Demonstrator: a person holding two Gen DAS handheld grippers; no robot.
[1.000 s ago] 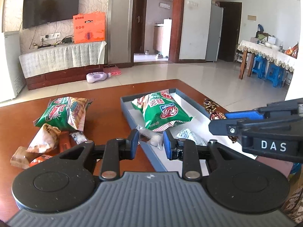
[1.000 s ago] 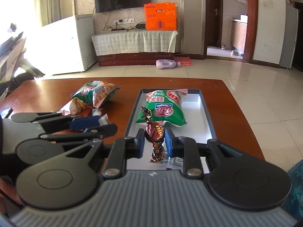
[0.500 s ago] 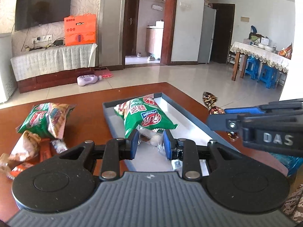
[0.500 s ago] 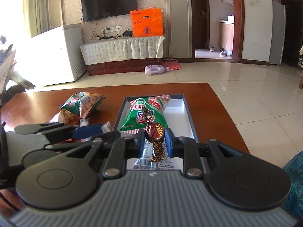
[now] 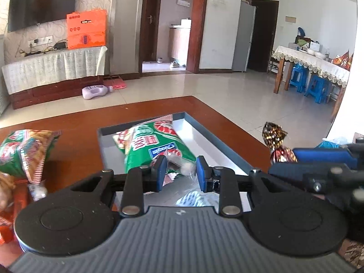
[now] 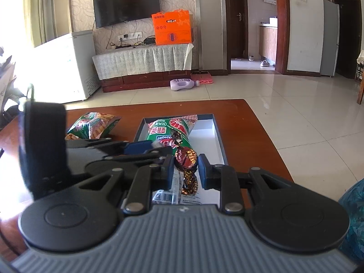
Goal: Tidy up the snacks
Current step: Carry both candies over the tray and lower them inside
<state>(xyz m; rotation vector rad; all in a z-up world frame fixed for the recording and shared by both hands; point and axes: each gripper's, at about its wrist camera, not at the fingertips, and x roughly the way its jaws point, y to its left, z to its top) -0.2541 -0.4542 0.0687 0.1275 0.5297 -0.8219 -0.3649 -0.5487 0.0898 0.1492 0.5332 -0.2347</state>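
My left gripper (image 5: 178, 170) is shut on a clear-wrapped snack (image 5: 179, 162) and holds it over the near part of the grey tray (image 5: 213, 141). A green snack bag (image 5: 154, 143) lies in the tray. My right gripper (image 6: 185, 168) is shut on a brown foil-wrapped candy (image 6: 185, 159) above the tray (image 6: 217, 134). The candy also shows at the right in the left wrist view (image 5: 276, 143). The left gripper body (image 6: 91, 154) sits just left of the right one.
A second green snack bag (image 5: 25, 152) and several small wrapped snacks (image 5: 13, 188) lie on the brown table (image 5: 75, 122) left of the tray. A white-labelled packet (image 6: 173, 195) lies in the tray's near end. Tiled floor lies past the table's far and right edges.
Both grippers moved forward and inward over the tray, each keeping its snack. The left gripper came close beside the right one.
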